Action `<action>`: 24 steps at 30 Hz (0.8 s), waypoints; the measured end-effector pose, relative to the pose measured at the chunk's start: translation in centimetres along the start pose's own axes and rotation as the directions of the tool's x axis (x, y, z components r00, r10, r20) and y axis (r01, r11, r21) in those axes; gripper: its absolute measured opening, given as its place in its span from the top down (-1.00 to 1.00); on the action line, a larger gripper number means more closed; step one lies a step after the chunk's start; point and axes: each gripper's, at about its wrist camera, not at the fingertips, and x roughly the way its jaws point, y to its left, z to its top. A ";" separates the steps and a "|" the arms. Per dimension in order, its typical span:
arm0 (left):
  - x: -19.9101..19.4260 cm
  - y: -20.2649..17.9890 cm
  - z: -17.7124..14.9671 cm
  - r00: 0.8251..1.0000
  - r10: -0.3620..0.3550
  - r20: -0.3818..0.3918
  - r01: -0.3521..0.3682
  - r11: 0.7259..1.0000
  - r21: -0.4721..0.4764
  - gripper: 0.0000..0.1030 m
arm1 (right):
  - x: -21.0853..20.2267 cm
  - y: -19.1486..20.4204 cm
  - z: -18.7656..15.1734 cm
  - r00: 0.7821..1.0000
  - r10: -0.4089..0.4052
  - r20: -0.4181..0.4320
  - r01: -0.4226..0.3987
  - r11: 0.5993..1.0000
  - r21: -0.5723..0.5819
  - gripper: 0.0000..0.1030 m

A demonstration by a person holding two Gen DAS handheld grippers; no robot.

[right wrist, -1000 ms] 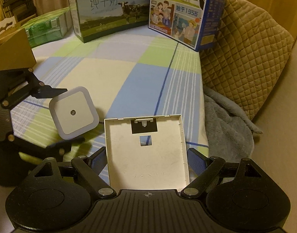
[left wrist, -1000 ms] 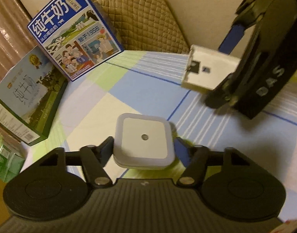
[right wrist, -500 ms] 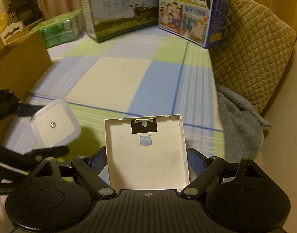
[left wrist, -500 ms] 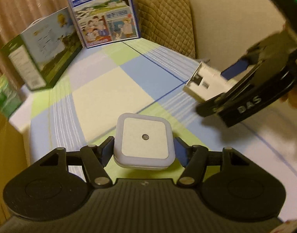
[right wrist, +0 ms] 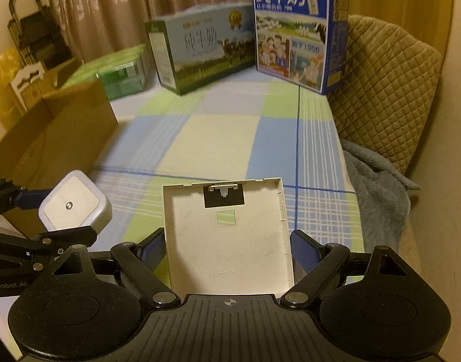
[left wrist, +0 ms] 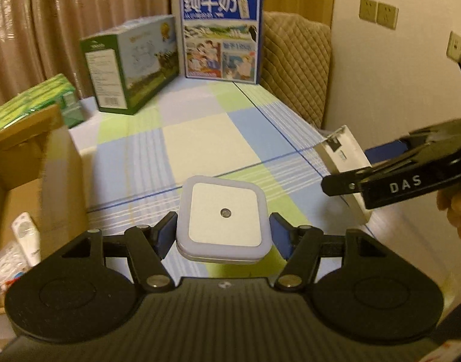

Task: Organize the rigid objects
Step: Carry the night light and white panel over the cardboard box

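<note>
Left wrist view — left hand-held gripper [left wrist: 224, 231] clamps night light [left wrist: 224, 219], right hand-held gripper [right wrist: 227, 250] clamps white cover [right wrist: 227, 241], cardboard box [left wrist: 28, 163] beside.

Both hand-held grippers [left wrist: 223, 232] [right wrist: 227, 249] rose, cardboard box [left wrist: 28, 163] appeared.

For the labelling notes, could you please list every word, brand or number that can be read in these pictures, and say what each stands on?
"纯牛奶": large white characters on the blue milk carton.
"1956": on the same carton's picture panel; the characters before it are blurred.
"纯牛奶": faint, on the green and pale blue milk carton.
"DAS": on the right gripper body, in the left wrist view.
Small print on both cartons and the lettering on the left gripper body are unreadable.
</note>
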 end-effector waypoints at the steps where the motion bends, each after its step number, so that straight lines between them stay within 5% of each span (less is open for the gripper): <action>1: -0.7 0.2 0.0 1.000 0.001 0.006 -0.001 1.000 -0.009 -0.19 | -0.8 0.5 0.0 1.000 -0.002 0.010 0.002 1.000 0.011 -0.62; 24: -14.4 6.0 -1.9 0.992 0.070 0.106 -0.058 0.992 -0.116 -0.19 | -9.2 12.6 -1.4 0.997 0.032 0.064 -0.033 0.999 0.015 -0.62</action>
